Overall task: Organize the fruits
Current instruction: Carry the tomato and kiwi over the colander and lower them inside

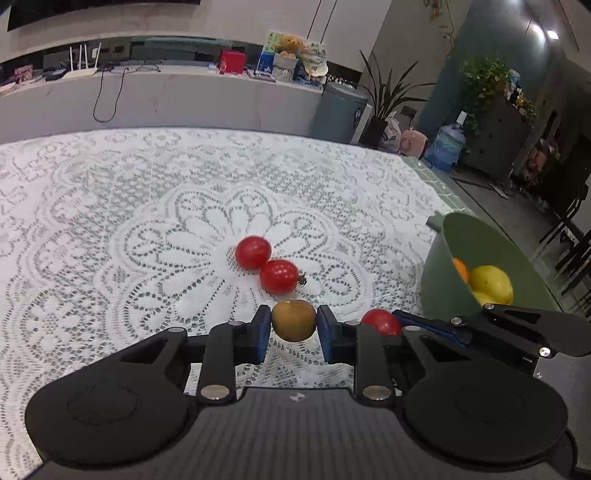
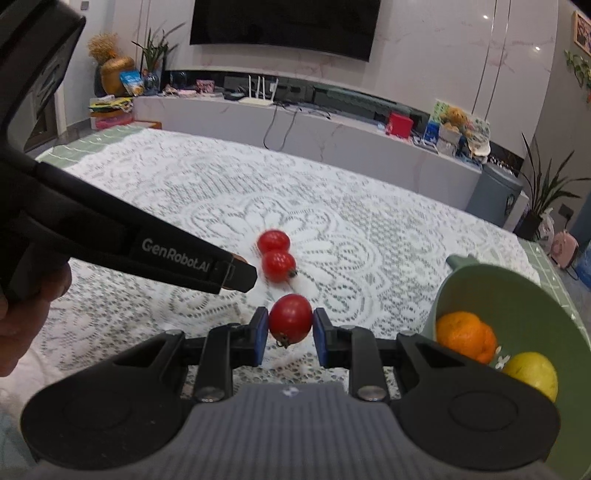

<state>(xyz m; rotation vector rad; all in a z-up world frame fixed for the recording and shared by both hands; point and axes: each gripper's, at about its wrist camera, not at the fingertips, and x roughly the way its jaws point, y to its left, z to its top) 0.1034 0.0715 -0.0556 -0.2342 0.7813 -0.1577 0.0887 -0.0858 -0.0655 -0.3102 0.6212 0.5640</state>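
The left gripper [image 1: 293,328] jaws are clenched on a round brownish-green fruit [image 1: 293,320]; the right gripper [image 2: 290,334] jaws grasp a round red tomato [image 2: 290,319] near the green plastic bowl [image 2: 517,295].

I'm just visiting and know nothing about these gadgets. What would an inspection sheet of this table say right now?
Surface: white lace tablecloth over the table.
Job's things: two red tomatoes touching on the cloth; green bowl holding an orange and yellow fruit.
Clutter: nothing seen on the cloth.
Grippers: left gripper shut on a brownish fruit; right gripper shut on a red tomato.
Cables: black cable hanging from the far counter.
Surroundings: television, potted plants, water jug.
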